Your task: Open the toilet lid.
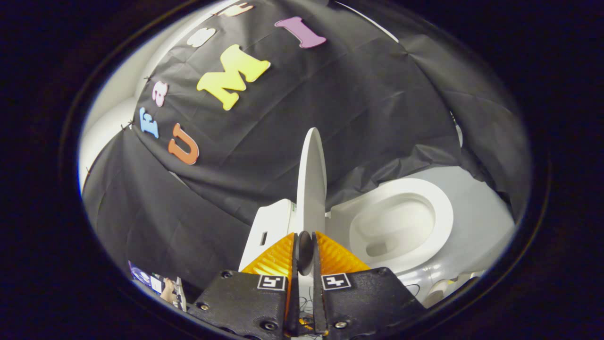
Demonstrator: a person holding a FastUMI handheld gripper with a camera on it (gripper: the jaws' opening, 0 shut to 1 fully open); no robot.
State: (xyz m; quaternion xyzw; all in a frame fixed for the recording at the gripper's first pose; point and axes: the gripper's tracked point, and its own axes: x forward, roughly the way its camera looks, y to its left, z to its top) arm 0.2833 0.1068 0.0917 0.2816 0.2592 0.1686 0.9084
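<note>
The toilet (401, 222) is seen with its bowl and seat ring exposed to the right of the raised lid, while the tank (269, 226) stands just to the left. The toilet lid (311, 179) is shown stood up on edge, roughly upright, rising from between the fingertips toward the dark cloth wall beyond. The tool (304, 248) is held narrow, its two fingers drawn in close against the lid's near edge, one on each side; both appear to be pressing on it, though the exact contact is partly hidden by a dark round part seated between the tips.

The lifting step is judged to be at or near its end, the lid being already swung well clear of the seat. What is called for next, it is judged, is a slight further tilt toward the tank so that the lid can rest there, followed by a widening of the fingers and a withdrawal straight back, so that the lid is not dragged forward again.
</note>
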